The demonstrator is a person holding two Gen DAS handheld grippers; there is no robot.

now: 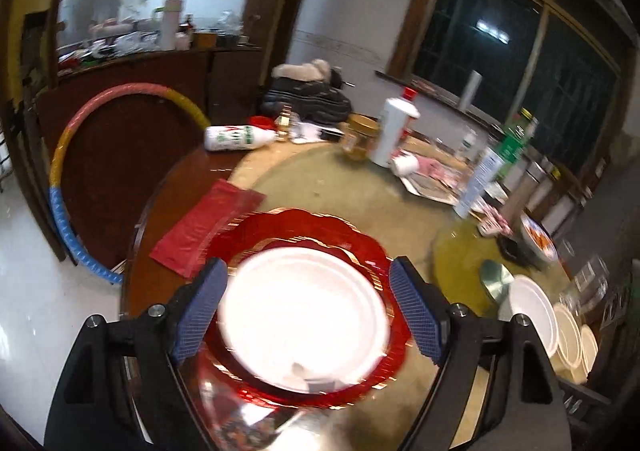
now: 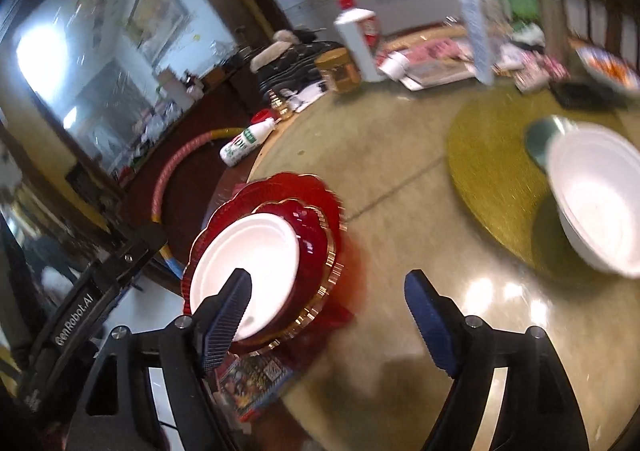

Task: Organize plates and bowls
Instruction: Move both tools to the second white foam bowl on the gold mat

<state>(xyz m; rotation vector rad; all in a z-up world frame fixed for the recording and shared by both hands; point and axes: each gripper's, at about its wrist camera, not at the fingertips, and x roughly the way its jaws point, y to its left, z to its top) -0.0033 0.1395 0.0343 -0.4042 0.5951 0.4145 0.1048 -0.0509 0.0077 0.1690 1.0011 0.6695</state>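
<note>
A white plate [image 1: 304, 315] lies on a stack of red scalloped plates [image 1: 304, 227] with gold rims, near the table's front edge. My left gripper [image 1: 304, 303] hovers over the stack, open, its blue pads apart on either side of the white plate without touching it. In the right wrist view the same white plate [image 2: 248, 263] and red plates [image 2: 308, 199] sit at the left. My right gripper [image 2: 328, 315] is open above bare table to their right, nothing between its fingers. A white bowl [image 2: 600, 191] rests on a gold round mat [image 2: 492, 171] at the right.
More white bowls [image 1: 532, 311] stand at the right with a metal lid [image 1: 496, 279]. Bottles [image 1: 394, 131], a jar [image 1: 360, 135], papers and a dark jacket [image 1: 308, 95] crowd the table's far side. A red cloth [image 1: 204, 227] lies left of the stack. A hoop [image 1: 68, 155] leans beyond the table.
</note>
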